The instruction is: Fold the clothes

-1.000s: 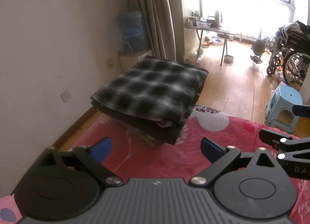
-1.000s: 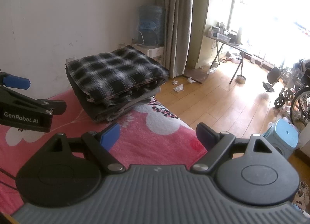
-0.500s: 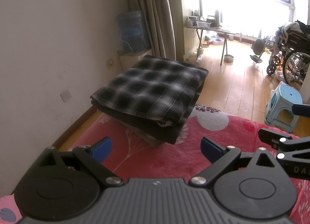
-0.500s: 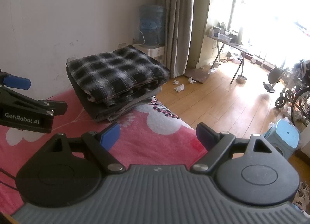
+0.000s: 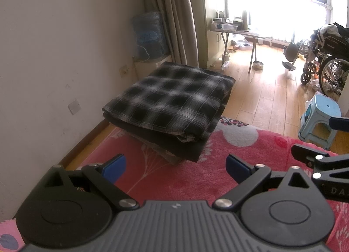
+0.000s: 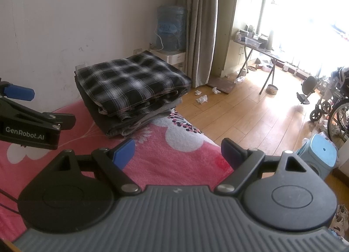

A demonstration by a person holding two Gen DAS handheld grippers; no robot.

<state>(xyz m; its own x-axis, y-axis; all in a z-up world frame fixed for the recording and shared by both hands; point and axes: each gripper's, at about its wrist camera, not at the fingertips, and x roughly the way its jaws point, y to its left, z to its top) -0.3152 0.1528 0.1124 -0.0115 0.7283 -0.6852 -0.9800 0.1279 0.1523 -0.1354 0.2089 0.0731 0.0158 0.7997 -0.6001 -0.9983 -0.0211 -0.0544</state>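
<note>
The left gripper (image 5: 175, 166) and right gripper (image 6: 177, 150) hung over the pink blanket (image 5: 196, 177), jaws spread, holding nothing. The folded plaid cloth (image 5: 172, 99) topped a stack (image 6: 122, 125) at the blanket's far corner.

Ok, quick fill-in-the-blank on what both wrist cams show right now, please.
1. The plaid cloth lies on ____ of the folded stack.
2. The stack sits on the pink ____, near the wall.
3. Both the left gripper and the right gripper have jaws that are ____, with nothing between them.
4. On the floor at the right stands a light blue ____.

Missing words: top; blanket; open; stool
</note>
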